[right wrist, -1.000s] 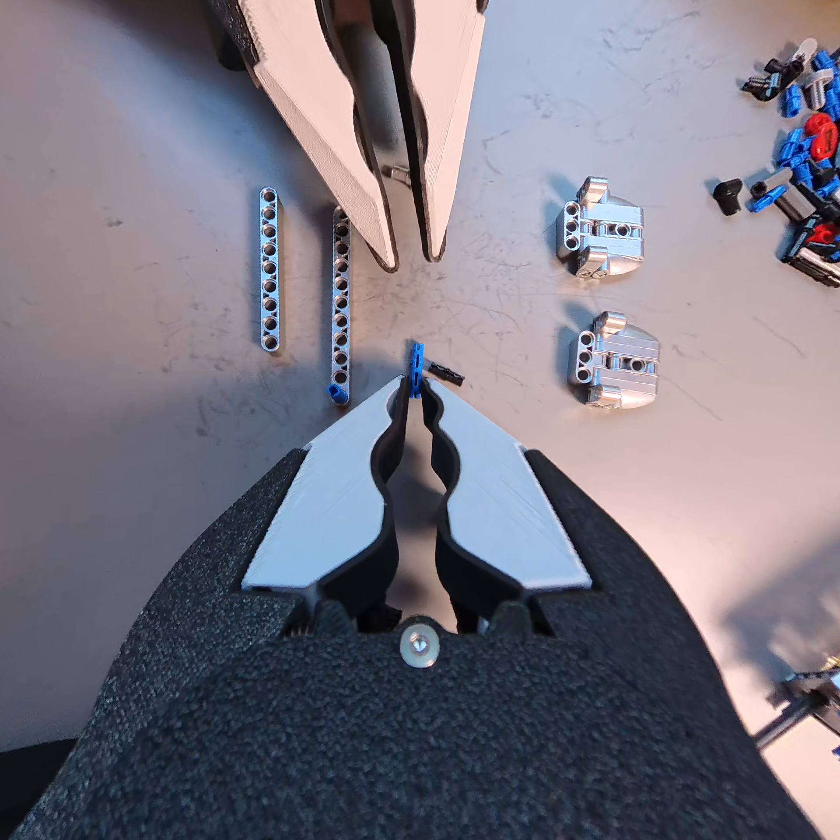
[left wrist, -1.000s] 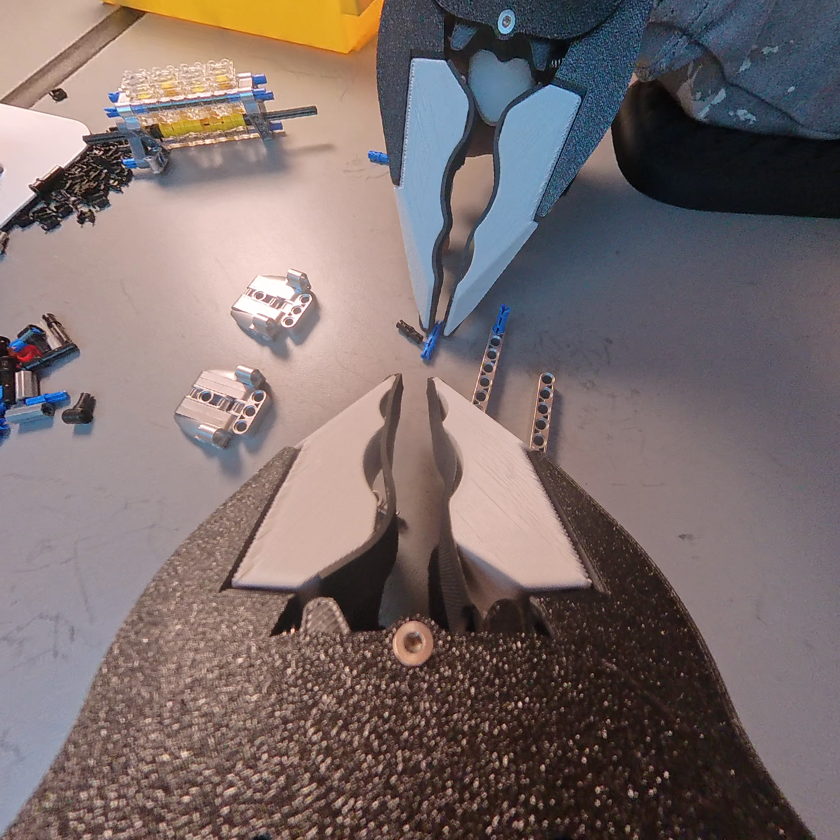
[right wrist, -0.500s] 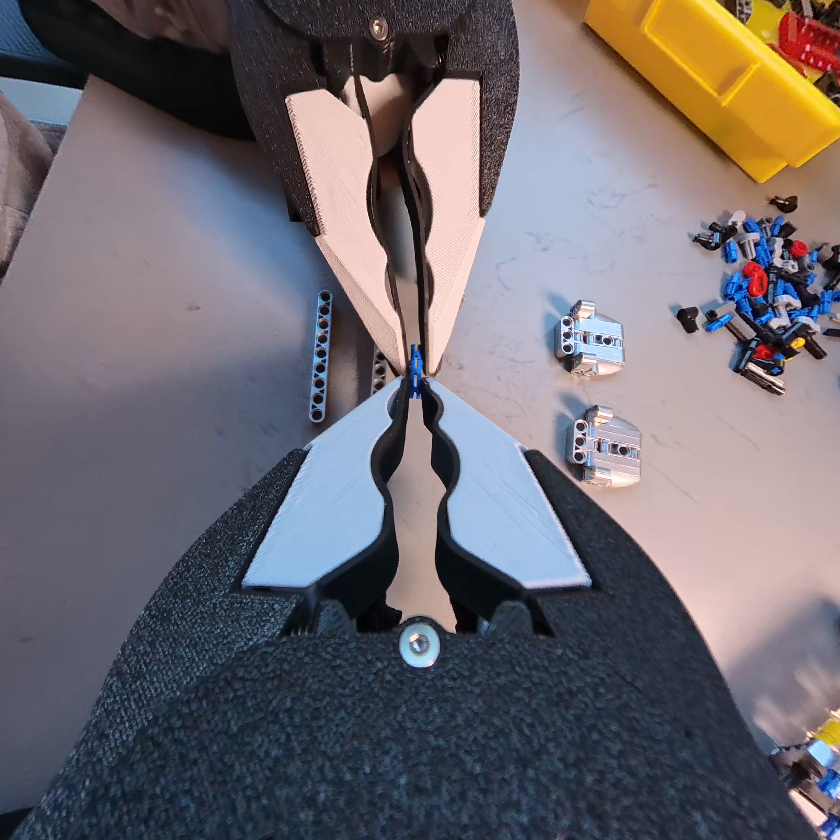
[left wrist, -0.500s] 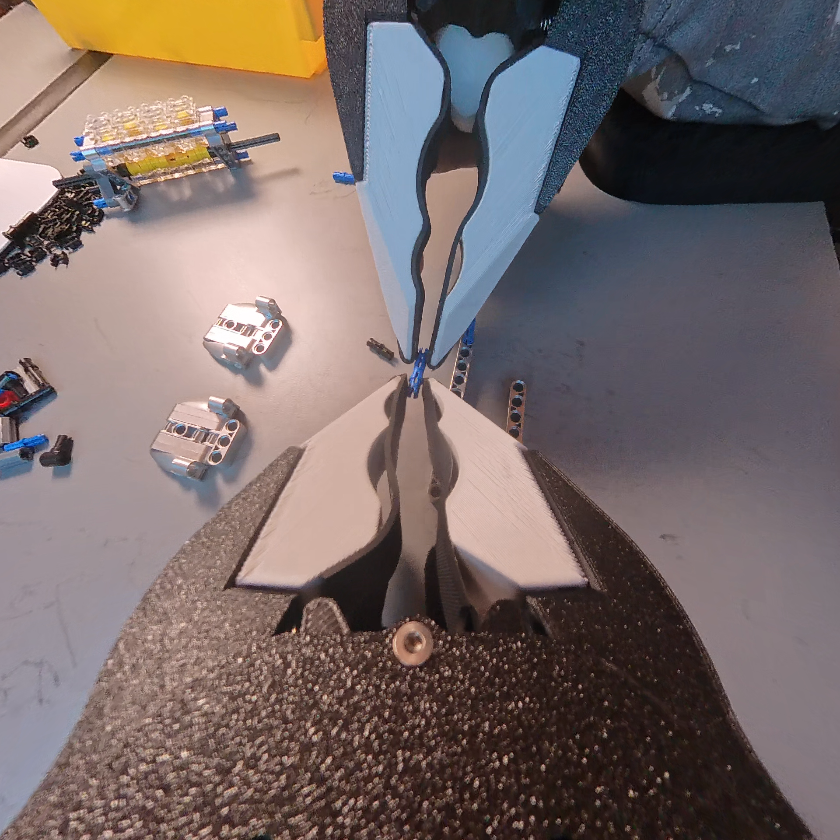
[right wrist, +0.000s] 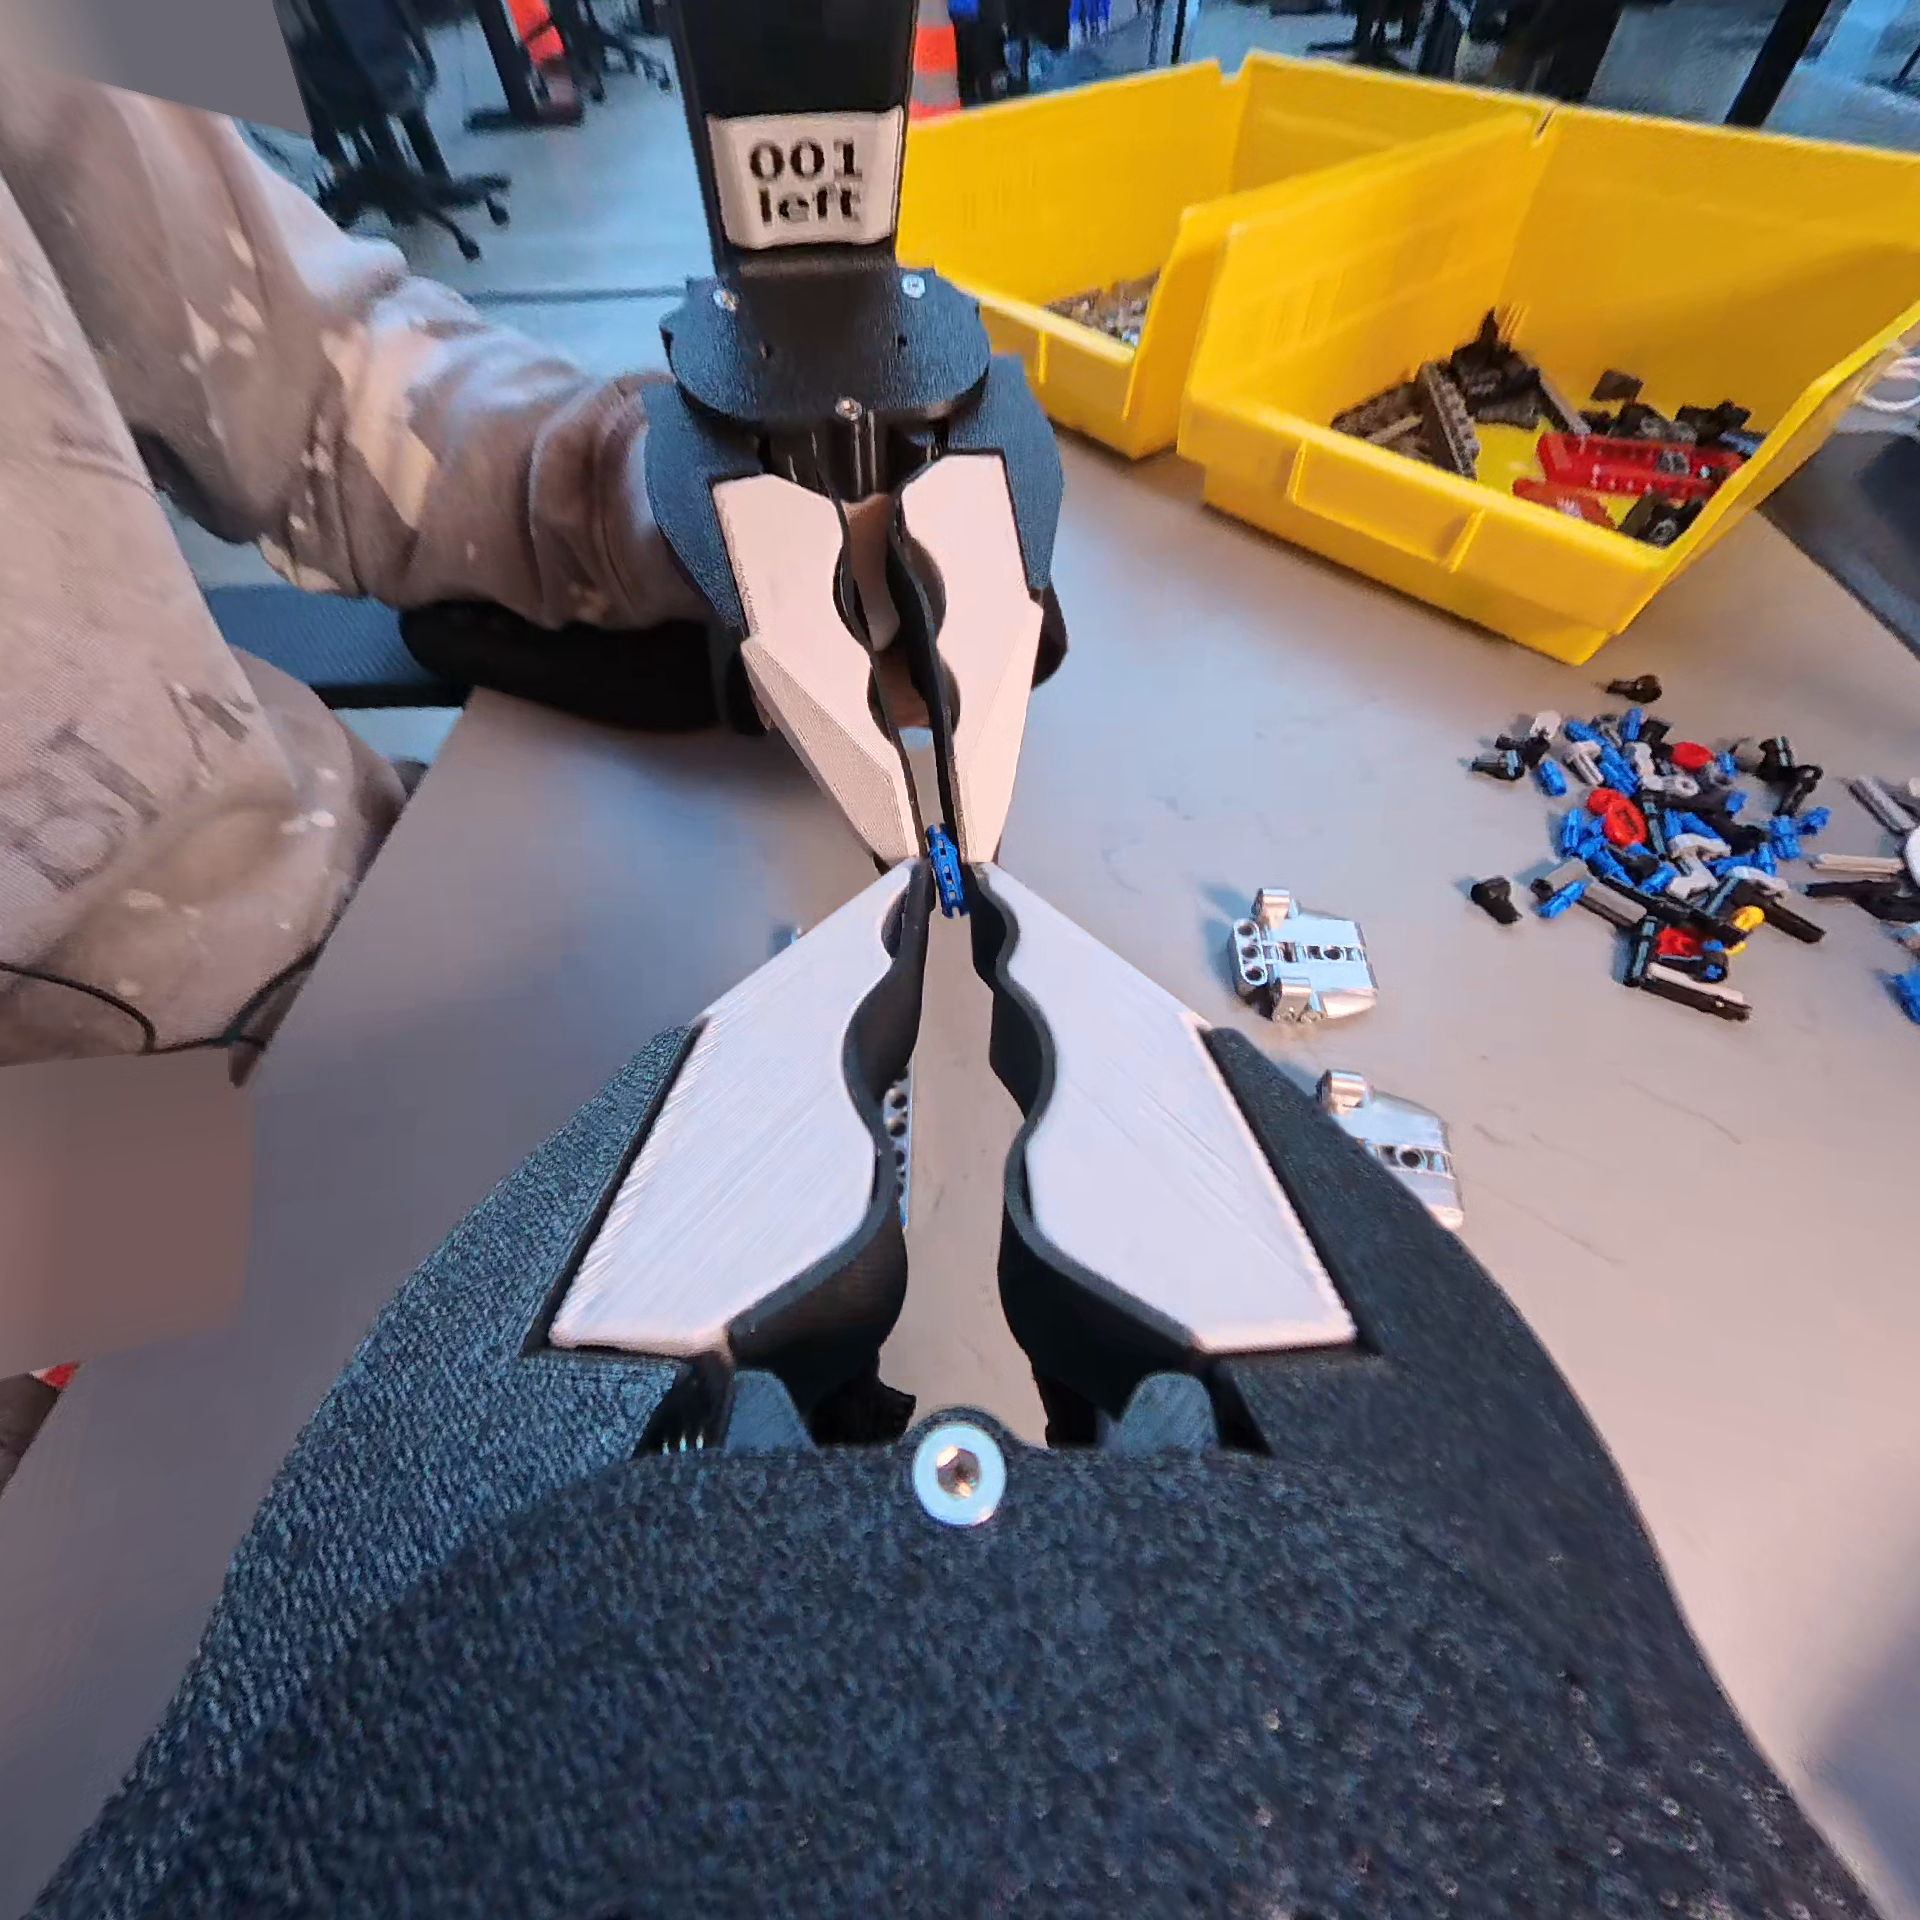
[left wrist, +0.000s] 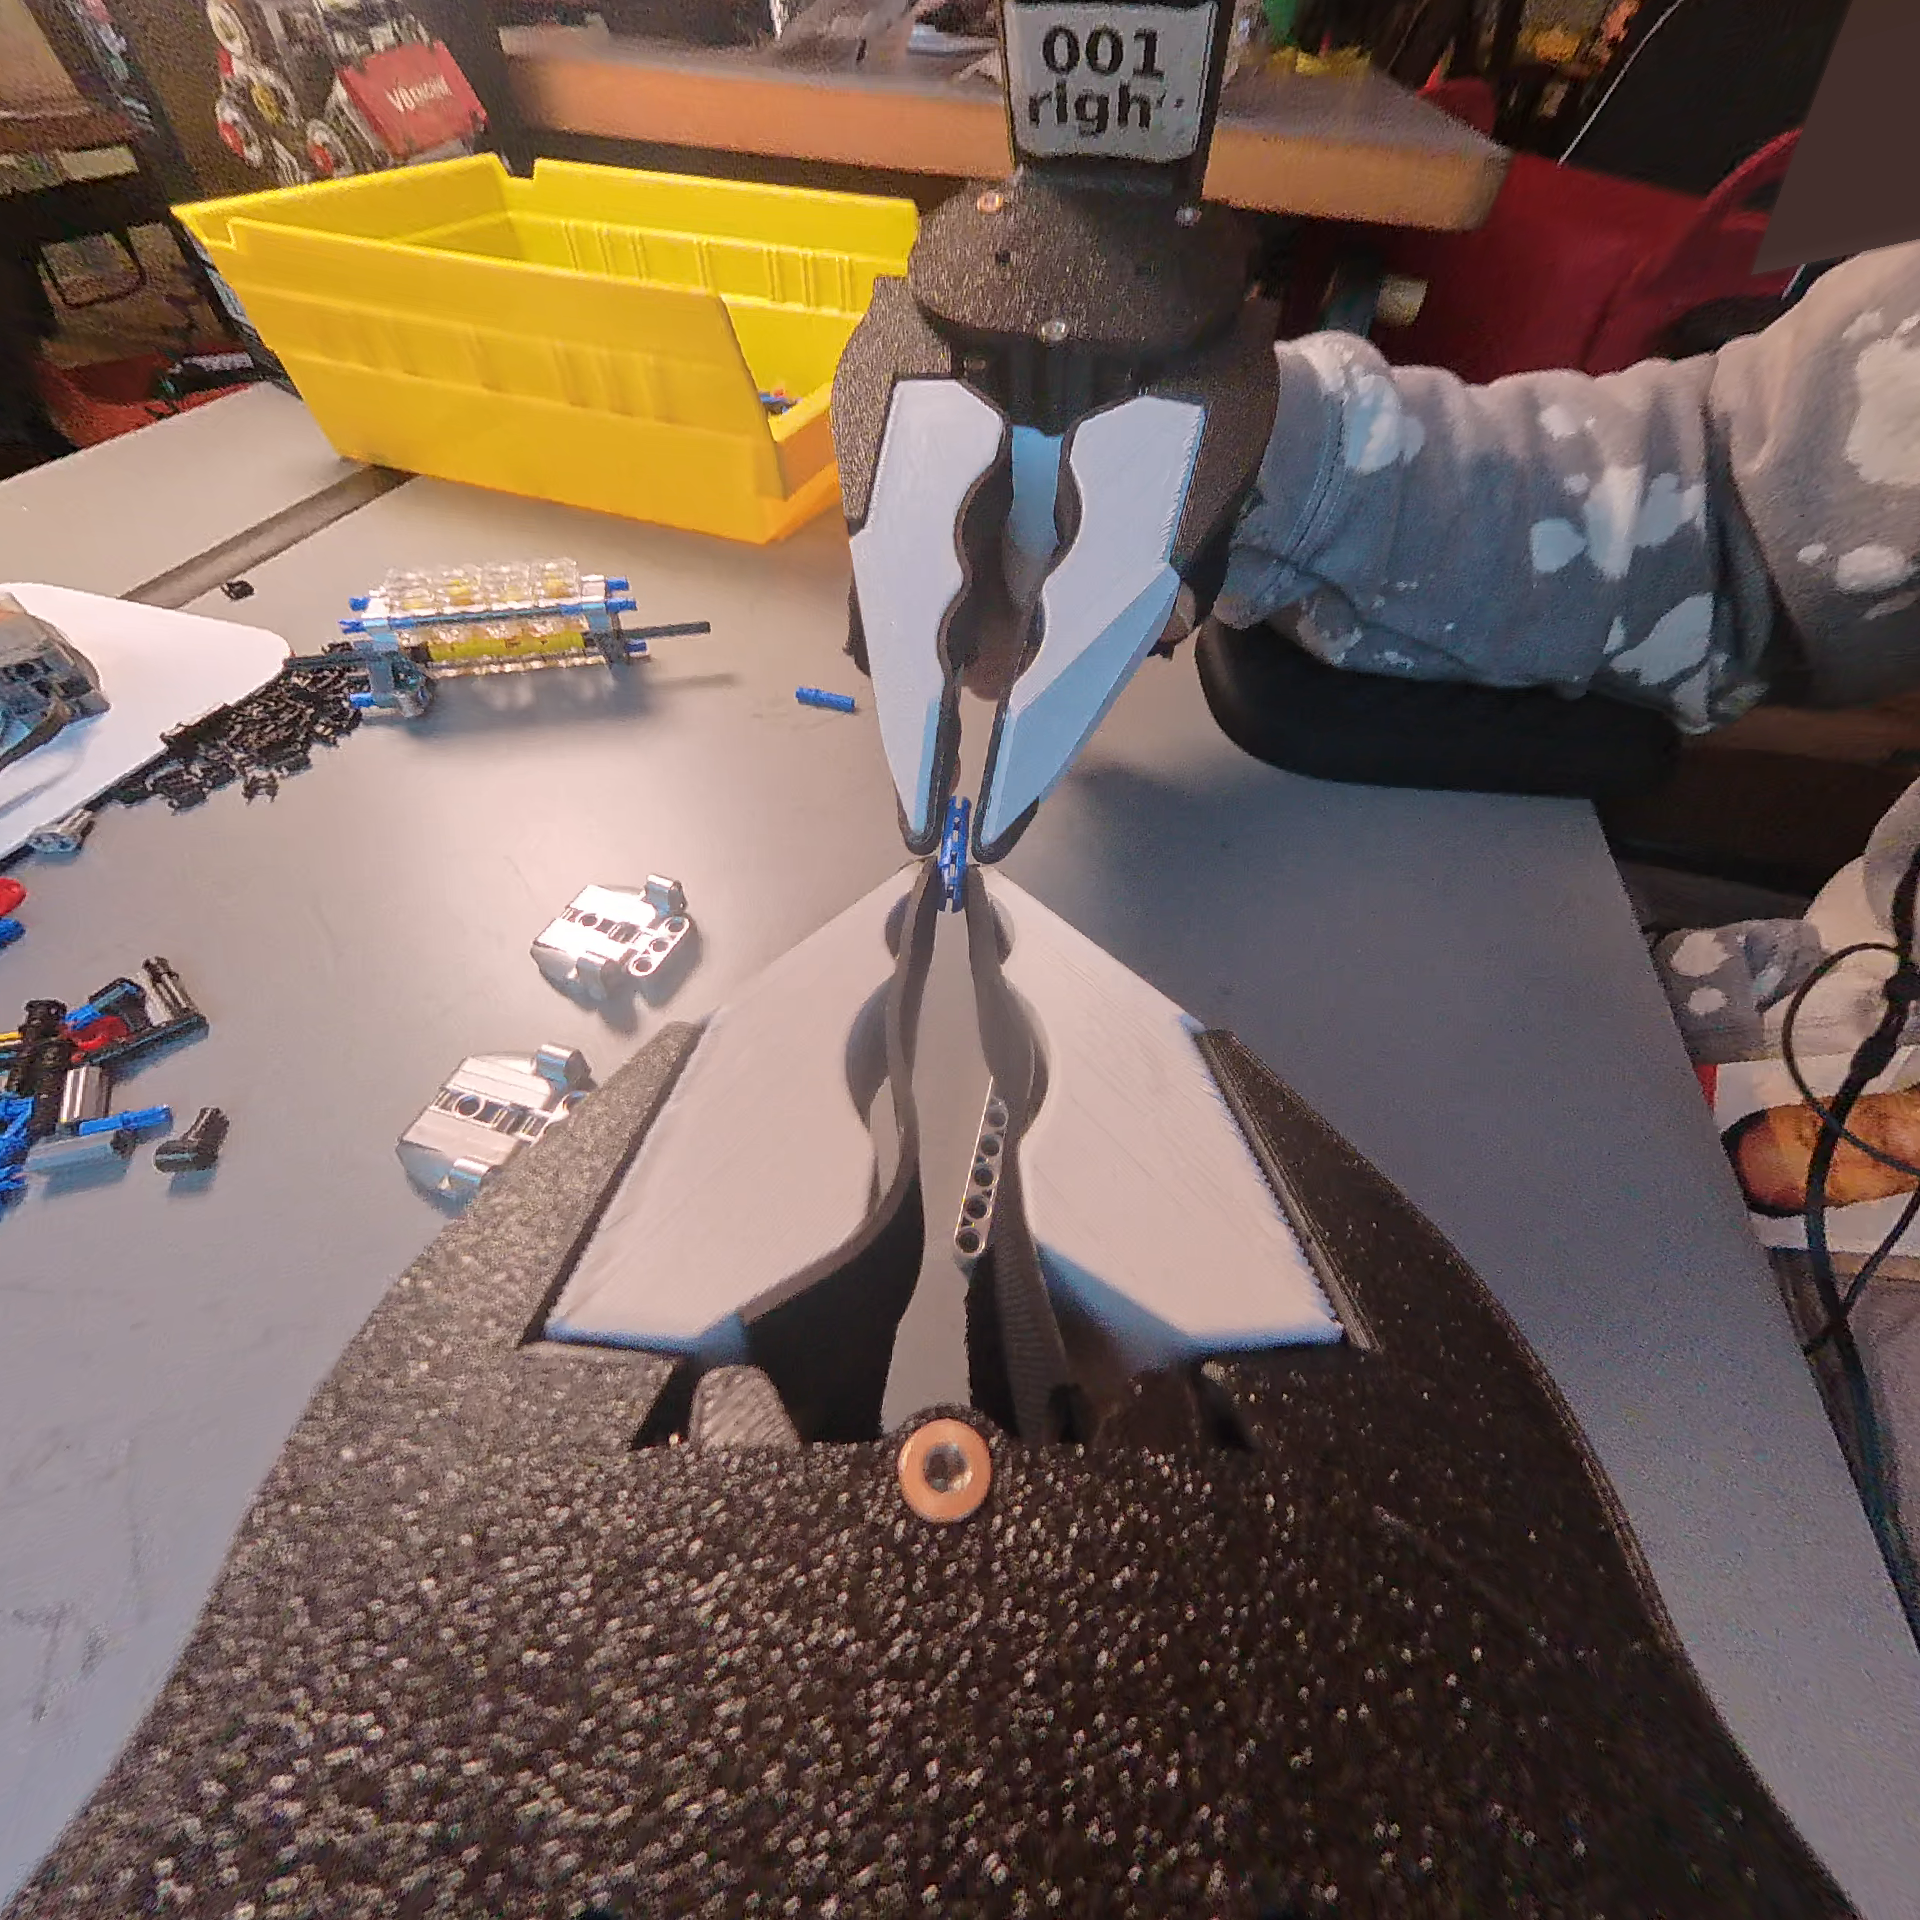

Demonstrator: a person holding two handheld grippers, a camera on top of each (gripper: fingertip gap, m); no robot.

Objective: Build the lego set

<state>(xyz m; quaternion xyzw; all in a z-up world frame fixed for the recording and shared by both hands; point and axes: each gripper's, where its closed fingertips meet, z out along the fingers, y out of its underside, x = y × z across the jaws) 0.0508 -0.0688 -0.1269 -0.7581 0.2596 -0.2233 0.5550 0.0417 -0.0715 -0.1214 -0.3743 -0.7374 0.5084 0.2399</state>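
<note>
My two tongs met tip to tip above the grey table. A small blue connector pin stood between them, lifted off the table. My right gripper was nearly closed and pinched one end of the pin; in the left wrist view it pointed down toward me, with the pin between its tips. My left gripper was also almost closed around the other end of the pin, but I could not tell if it really pressed on it.

Under my left tongs a grey beam with holes lay on the table. Two silver blocks lay near, to the left in that view. Farther were a pile of small blue, black and red parts, a half-built clear and yellow assembly and yellow bins.
</note>
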